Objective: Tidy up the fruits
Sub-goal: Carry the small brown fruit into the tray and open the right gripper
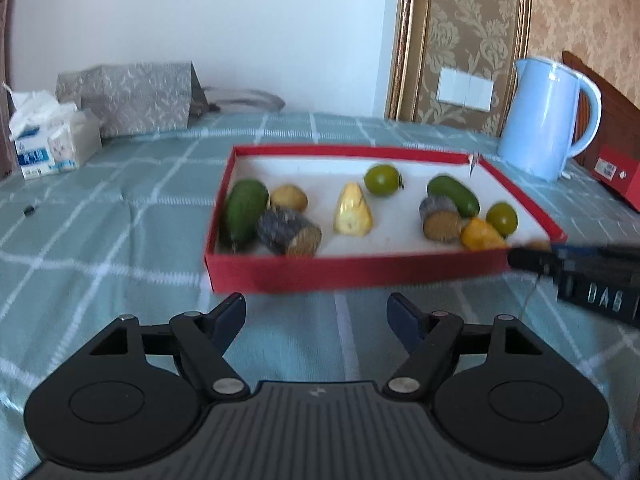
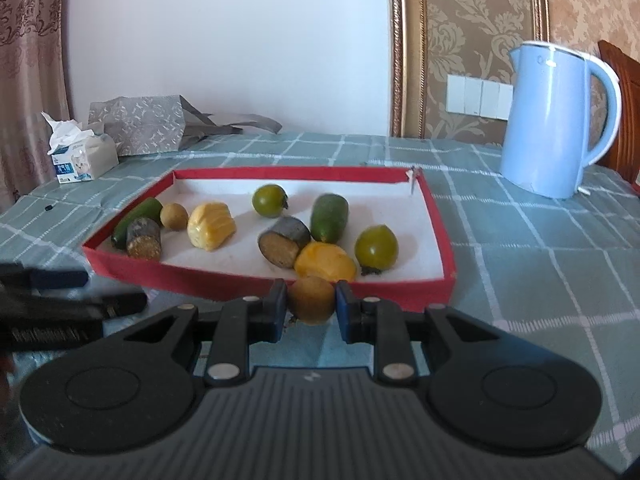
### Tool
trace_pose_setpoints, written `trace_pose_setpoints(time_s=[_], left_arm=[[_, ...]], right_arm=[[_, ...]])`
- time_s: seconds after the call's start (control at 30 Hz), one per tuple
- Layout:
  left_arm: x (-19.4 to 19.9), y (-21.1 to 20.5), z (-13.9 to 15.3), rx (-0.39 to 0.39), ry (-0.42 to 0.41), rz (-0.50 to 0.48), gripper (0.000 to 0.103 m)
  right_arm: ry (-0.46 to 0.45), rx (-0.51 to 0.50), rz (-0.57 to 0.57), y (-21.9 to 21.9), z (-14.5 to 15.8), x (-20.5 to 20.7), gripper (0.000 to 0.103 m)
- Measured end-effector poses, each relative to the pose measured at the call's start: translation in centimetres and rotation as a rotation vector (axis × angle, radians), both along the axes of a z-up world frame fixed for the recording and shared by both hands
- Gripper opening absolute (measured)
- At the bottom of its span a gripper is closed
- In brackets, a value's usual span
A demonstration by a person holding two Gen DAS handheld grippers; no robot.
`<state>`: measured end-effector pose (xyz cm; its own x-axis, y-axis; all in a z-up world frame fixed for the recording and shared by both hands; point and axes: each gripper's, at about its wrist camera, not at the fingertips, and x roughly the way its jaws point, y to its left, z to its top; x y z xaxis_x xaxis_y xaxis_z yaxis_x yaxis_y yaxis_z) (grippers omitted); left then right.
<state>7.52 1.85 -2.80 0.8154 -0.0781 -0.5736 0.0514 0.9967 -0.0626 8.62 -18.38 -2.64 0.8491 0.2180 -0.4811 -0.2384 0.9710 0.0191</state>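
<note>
— What's my right gripper (image 2: pixel 311 305) doing?

— It's clamped on a small brown fruit (image 2: pixel 311 299), just in front of the near wall of the red box (image 2: pixel 434 216), above the checked cloth (image 2: pixel 520 280).

— And the left gripper (image 1: pixel 316 312)?

— Its jaws stand apart with nothing between them, and it sits just short of the box's near wall.

— What do I see in the box?

— On my left, a cucumber (image 2: pixel 136 216), a dark cut log (image 2: pixel 144 238), a second brown fruit (image 2: pixel 174 216) and a pale yellow piece (image 2: pixel 210 226). On my right, another log (image 2: pixel 284 240), another cucumber (image 2: pixel 329 217), an orange piece (image 2: pixel 325 266) and two green tomatoes (image 2: pixel 376 248), one near the back.

— Anything else?

— A blue kettle (image 2: pixel 554 120) on the right and a tissue box (image 2: pixel 82 160) at far left.
</note>
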Motion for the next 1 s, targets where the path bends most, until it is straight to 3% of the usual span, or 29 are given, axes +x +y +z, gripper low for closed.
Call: trace_pose_setpoints(time_s=[0.37,0.67,1.0], left_arm=[[0.2,-0.6,-0.8,0.043,0.017,-0.012,0.08],[0.1,-0.2,-0.7,0.01,0.015,0.004,0.08],[0.2,-0.2,-0.7,0.007,0.018,-0.008,0.085]], right_arm=[[-0.054,-0.062,0.075,4.9,3.3,4.1,0.024],[-0.003,-0.117,0.092,8.2,1.8,8.0,0.024],[0.052,-0.116,0.036,8.1,0.3,10.3,0.024]])
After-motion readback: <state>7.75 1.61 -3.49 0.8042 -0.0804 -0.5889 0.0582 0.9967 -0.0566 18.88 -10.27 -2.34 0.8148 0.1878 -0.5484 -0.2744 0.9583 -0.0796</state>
